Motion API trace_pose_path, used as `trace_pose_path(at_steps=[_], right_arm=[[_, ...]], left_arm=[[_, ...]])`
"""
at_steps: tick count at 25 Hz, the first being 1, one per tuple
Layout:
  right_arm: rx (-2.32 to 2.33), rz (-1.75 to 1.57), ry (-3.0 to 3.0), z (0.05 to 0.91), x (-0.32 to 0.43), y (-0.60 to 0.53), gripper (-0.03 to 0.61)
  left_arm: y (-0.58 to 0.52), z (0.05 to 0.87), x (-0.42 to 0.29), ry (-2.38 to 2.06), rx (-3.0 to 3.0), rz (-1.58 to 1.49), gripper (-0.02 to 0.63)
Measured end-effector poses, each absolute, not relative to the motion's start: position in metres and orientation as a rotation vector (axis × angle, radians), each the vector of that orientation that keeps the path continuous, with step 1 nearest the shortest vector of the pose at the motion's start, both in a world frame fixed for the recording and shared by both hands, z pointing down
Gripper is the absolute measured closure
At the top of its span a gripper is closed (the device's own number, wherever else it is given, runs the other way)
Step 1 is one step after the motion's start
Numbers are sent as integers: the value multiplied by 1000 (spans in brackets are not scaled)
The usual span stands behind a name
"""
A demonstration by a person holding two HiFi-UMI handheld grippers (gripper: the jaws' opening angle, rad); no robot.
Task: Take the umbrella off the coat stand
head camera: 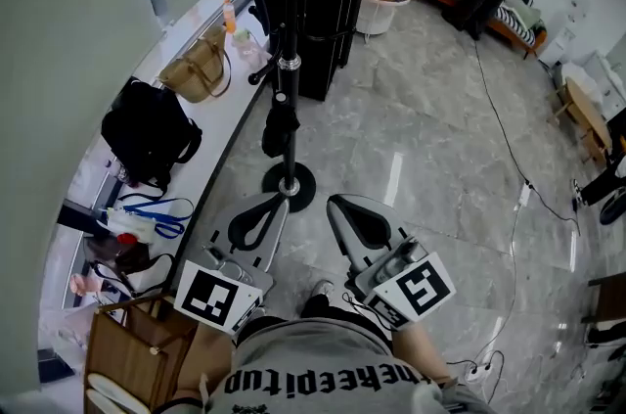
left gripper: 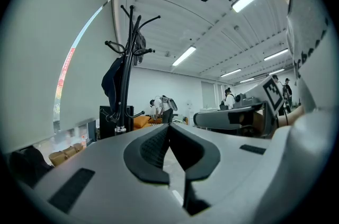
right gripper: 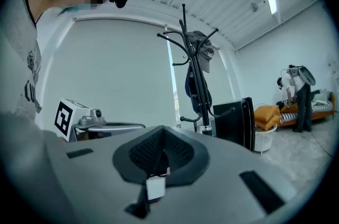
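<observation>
Umbrella (head camera: 279,133) first: seen from the head view it looks to be the dark folded bundle hanging low against the pole of the coat stand (head camera: 287,60), just above the round base on the grey marble floor. The left gripper (head camera: 277,203) and the right gripper (head camera: 335,204) are held side by side in front of the person, both aimed towards the stand and both apart from it, the left one's tip near the base. Each claw is pinched together with nothing in it. A black bag (head camera: 149,130) and a tan handbag (head camera: 199,69) sit on the long ledge to the left, and a black cabinet (head camera: 328,1) stands just behind the stand

From the left gripper view the jaws meet at their tips, empty. The stand rises off to the left with a dark blue bundle hung beside its pole; the other gripper shows at the right

From the right gripper view the jaws are likewise closed on nothing. The stand is ahead and slightly right, the same dark bundle hanging along its pole, the cabinet beside it
</observation>
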State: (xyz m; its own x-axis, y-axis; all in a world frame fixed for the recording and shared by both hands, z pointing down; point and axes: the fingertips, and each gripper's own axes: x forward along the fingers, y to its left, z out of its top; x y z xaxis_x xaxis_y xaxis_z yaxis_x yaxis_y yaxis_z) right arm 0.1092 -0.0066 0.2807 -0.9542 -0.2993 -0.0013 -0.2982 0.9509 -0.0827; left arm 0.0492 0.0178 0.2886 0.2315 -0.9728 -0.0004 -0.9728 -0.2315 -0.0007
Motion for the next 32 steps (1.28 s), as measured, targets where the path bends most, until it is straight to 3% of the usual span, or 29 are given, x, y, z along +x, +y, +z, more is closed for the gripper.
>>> trace_pose_path(at_steps=[32], right_arm=[[-186,-190,3102,292,128,-38,568]], left_arm=[[-3,291,80,2161,-2289,-43,598]])
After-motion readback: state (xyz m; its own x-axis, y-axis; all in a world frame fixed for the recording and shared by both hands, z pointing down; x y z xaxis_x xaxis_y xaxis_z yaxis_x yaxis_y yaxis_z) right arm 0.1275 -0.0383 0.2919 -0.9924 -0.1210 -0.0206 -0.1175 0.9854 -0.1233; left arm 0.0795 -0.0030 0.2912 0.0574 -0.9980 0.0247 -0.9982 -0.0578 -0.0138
